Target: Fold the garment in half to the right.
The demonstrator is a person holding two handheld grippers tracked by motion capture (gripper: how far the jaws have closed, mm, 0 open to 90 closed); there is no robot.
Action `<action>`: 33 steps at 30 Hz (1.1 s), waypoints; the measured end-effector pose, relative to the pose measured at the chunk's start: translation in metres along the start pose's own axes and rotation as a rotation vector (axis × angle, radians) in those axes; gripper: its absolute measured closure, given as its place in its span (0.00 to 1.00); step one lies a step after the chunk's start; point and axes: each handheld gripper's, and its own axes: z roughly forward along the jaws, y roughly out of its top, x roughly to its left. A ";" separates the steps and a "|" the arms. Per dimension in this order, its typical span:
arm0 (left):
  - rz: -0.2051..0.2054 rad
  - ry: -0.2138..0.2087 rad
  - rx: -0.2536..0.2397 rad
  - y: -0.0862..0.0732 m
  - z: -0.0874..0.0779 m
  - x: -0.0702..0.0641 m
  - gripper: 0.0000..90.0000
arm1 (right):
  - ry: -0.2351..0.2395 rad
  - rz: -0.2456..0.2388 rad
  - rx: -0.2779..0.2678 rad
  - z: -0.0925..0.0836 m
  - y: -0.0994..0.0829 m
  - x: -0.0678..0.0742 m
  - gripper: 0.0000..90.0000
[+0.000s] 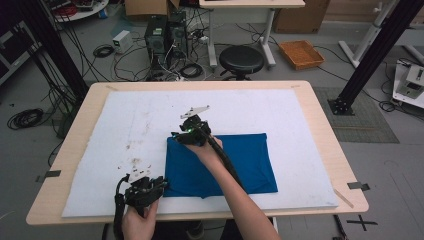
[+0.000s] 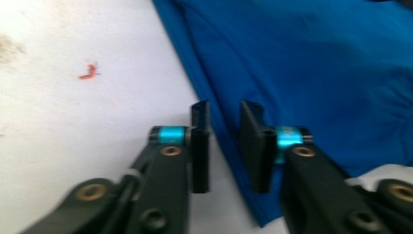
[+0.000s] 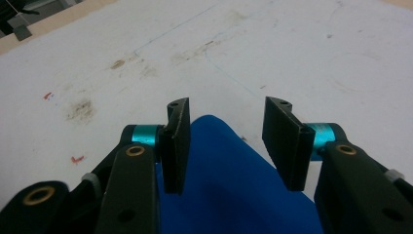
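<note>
A soft blue cloth (image 1: pixel 220 165) lies folded into a rectangle on the white, stained tabletop (image 1: pixel 125 120). The right tool (image 1: pixel 189 131) straddles its far-left corner, jaws apart. The left tool (image 1: pixel 161 186) straddles its near-left edge, narrowly open.

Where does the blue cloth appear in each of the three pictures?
High view: blue cloth lies at the centre, on the white mat.
Left gripper view: cloth fills the upper right.
Right gripper view: a cloth corner sits bottom centre, between the jaws.
Shared landmark: the stained white mat.
</note>
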 end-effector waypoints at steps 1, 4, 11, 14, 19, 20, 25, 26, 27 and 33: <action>0.001 -0.008 -0.001 0.000 0.000 -0.001 0.76 | 0.002 0.003 0.009 0.006 0.002 0.002 0.60; 0.038 0.013 0.004 0.000 0.001 -0.006 0.68 | -0.011 -0.008 0.045 0.019 0.005 0.006 0.60; 0.030 0.032 0.004 0.000 0.000 -0.002 0.83 | -0.044 -0.025 0.073 0.037 0.010 0.011 0.64; 0.036 0.045 0.000 0.000 0.001 -0.004 0.85 | -0.055 -0.007 0.072 0.039 0.011 0.009 0.67; 0.009 0.030 -0.012 -0.001 -0.003 -0.002 0.87 | -0.051 -0.004 0.087 0.045 0.011 0.009 0.67; -0.009 0.029 -0.027 -0.001 -0.007 0.001 0.83 | -0.050 -0.003 0.088 0.045 0.011 0.009 0.66; -0.043 -0.024 -0.042 0.000 -0.008 0.004 0.65 | -0.045 -0.001 0.081 0.043 0.012 0.010 0.65; -0.028 -0.015 -0.031 0.000 -0.005 0.002 0.65 | -0.045 -0.002 0.080 0.042 0.012 0.010 0.65; -0.004 0.008 -0.017 0.000 -0.003 -0.001 0.65 | -0.045 -0.004 0.080 0.042 0.012 0.010 0.65; 0.021 0.058 -0.006 -0.002 -0.002 -0.002 0.80 | -0.038 -0.007 0.080 0.043 0.012 0.009 0.66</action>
